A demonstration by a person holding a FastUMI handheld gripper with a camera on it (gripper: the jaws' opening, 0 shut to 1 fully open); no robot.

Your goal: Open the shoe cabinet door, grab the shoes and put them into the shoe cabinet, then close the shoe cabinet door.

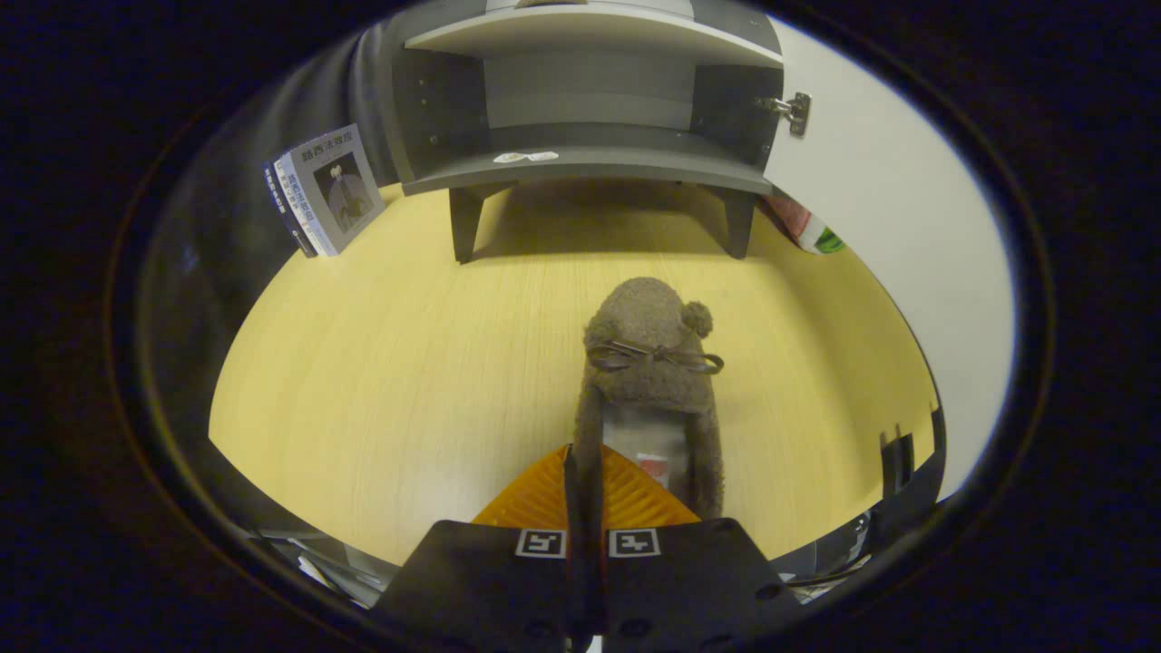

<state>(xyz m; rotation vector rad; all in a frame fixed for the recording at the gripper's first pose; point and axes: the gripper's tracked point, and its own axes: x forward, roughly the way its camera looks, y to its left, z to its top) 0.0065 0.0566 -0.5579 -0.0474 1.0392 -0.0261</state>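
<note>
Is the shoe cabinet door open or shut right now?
Open. The door is swung aside on its hinge, baring the cabinet shelves.

Bare floor [408, 363] from shoe [653, 363] to open cabinet [590, 163]; books [326, 190] aside.

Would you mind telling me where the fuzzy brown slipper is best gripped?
By the left wall of its heel opening, from behind and above: the slipper points toe-first at the open cabinet, and the fingers are closed on that thin wall.
</note>
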